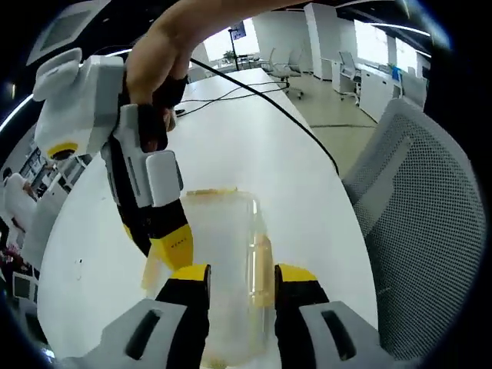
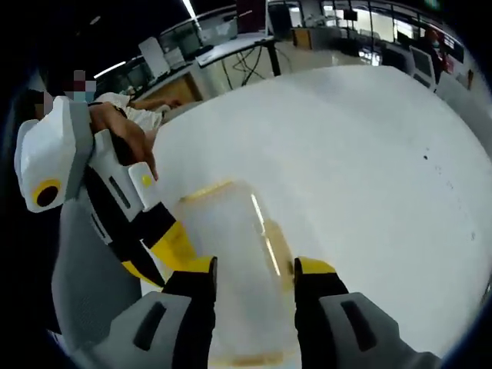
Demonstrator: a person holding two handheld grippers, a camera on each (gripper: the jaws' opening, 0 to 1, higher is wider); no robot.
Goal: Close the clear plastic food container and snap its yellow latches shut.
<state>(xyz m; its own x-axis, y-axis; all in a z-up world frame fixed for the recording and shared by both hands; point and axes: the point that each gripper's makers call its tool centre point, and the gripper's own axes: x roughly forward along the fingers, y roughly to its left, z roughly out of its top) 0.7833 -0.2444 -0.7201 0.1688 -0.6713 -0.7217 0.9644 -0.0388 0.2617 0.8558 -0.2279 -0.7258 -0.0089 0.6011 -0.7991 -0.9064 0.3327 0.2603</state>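
The clear plastic container [image 1: 223,238] lies on the white table [image 1: 254,138] with its lid on, straight ahead of my left gripper [image 1: 242,273]. The jaws stand apart over its near end, and a yellow latch [image 1: 261,269] shows along its right side. The right gripper [image 1: 157,242], held by a hand [image 1: 165,54], comes down from the upper left, one yellow fingertip [image 1: 173,247] against the container's left edge. In the right gripper view the container [image 2: 231,231] lies ahead of my right gripper [image 2: 254,269], open above it. The left gripper [image 2: 157,257] reaches its left side.
A grey mesh chair [image 1: 430,215] stands close to the table's right edge. A black cable [image 1: 269,100] runs across the table behind the container. Desks and office chairs [image 1: 284,65] fill the room beyond. A person [image 2: 127,108] sits behind the left gripper.
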